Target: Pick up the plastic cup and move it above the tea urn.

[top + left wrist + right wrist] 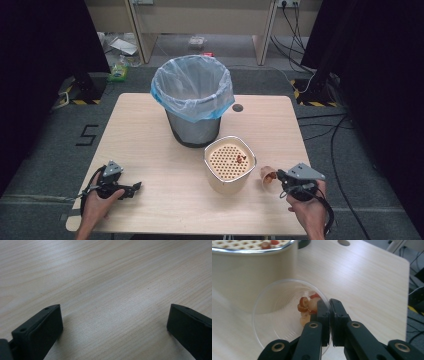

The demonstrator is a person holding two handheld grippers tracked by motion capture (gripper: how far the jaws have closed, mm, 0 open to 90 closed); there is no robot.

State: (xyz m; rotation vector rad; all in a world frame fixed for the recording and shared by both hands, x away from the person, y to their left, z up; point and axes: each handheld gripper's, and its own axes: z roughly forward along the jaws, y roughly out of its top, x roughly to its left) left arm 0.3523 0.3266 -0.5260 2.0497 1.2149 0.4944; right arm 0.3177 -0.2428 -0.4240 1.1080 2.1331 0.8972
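The right gripper (pixel 278 176) is near the front right corner of the desk (pixel 150 140). Its jaws are pressed tight on the rim of a clear plastic cup (pixel 268 176), with one jaw inside the cup and one outside. The cup is tipped on its side, and its open mouth faces the right gripper view. In that view a few bits of food (pixel 306 305), red and pale, sit inside the cup (pixel 282 315) just beside the jaw.

Right next to the cup stands a cream pot with a strainer top (pixel 229 161) full of little holes. A few food bits already lie on that top. Behind it, near the back edge of the desk, is a grey bin (pixel 193 100) with a thin plastic bag in it.

The left gripper (pixel 136 187) rests near the front left corner. Its jaws are spread wide and nothing is between them, just bare wood.

It looks like the food is meant to go onto the strainer. The cup wall is thin and bendy, so I think it could slip or fold in that pinch. Since it is already tipped, a shake could spill the bits on the desk. If the cup bumps the pot, the pot might slide too.
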